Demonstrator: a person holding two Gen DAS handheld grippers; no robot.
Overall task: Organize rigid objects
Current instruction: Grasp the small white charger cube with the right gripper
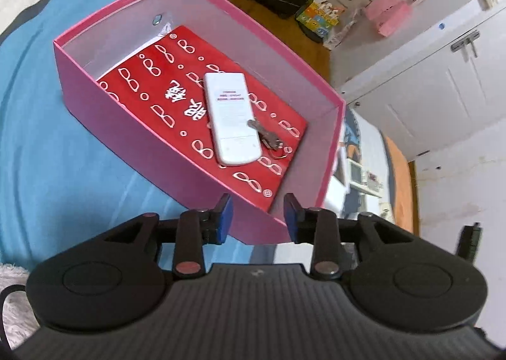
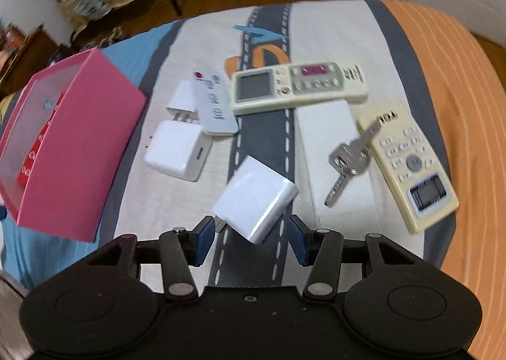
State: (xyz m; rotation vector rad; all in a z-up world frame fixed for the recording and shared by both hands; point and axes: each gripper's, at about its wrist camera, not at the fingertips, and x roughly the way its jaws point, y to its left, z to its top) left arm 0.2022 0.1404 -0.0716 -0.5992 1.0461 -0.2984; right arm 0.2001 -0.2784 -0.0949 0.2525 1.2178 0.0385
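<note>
The left tool (image 1: 257,217) hung with its jaws apart and nothing between them, just over the near corner of the pink box (image 1: 126,126), which sat on a blue sheet (image 1: 41,138). Inside the box a white remote (image 1: 231,119) lay face down on a red card (image 1: 177,100), with a set of keys (image 1: 264,135) touching its side – a key ring was half hidden under the remote's end. The right tool (image 2: 251,238) stood released around a white charger (image 2: 256,201); the charger's lower end lay between the pads, but whether they touched it was hard to tell through the blur. On the bed (image 2: 332,43) beyond lay two more chargers (image 2: 177,154) with a small white remote (image 2: 213,105) overlapping the farther one, a large cream remote (image 2: 300,86), a white block (image 2: 332,154) and a TCL remote (image 2: 411,164), with keys (image 2: 349,157) resting across the block and that remote's edge. An orange blanket (image 2: 458,138) ran off the right edge. The box's near corner was cut off behind the right tool's body.
</note>
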